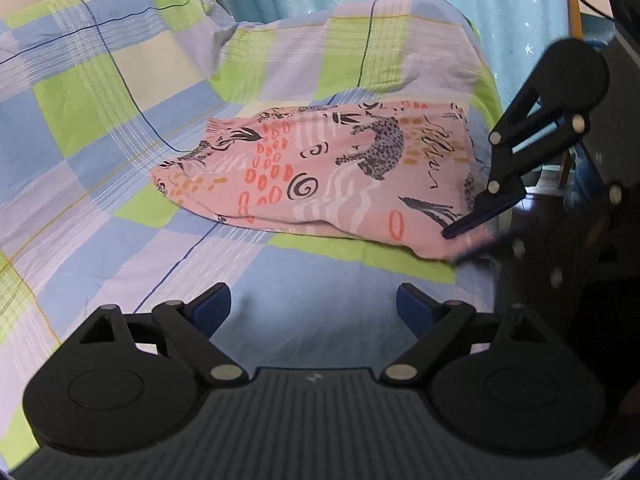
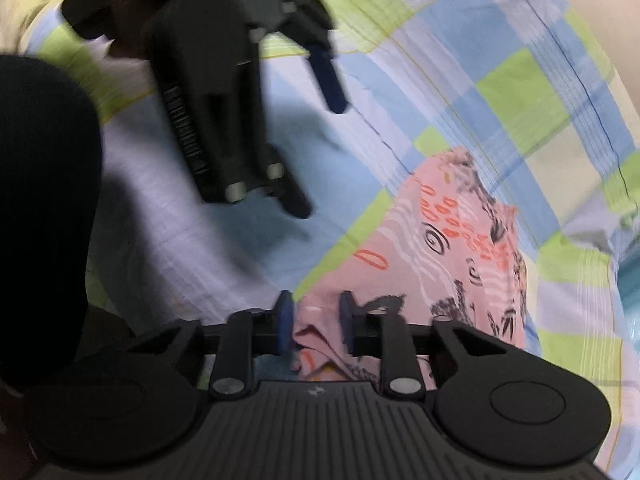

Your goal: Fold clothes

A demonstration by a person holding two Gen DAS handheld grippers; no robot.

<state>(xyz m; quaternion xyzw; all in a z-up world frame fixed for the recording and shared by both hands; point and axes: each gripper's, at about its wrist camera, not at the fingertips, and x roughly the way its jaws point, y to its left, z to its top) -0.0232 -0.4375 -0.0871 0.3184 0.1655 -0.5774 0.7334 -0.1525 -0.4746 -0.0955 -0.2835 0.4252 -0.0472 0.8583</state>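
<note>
Already partly folded: pink printed garment lies bunched on bed. Right gripper clamps its corner, left gripper spread wide, empty. More folds left.

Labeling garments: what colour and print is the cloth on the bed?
Pink garment, with black leopards, spirals and orange ovals; clearest in the left wrist view.

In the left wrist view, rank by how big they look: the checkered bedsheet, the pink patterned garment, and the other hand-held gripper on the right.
1. checkered bedsheet
2. pink patterned garment
3. right hand-held gripper, partly cut off
</note>
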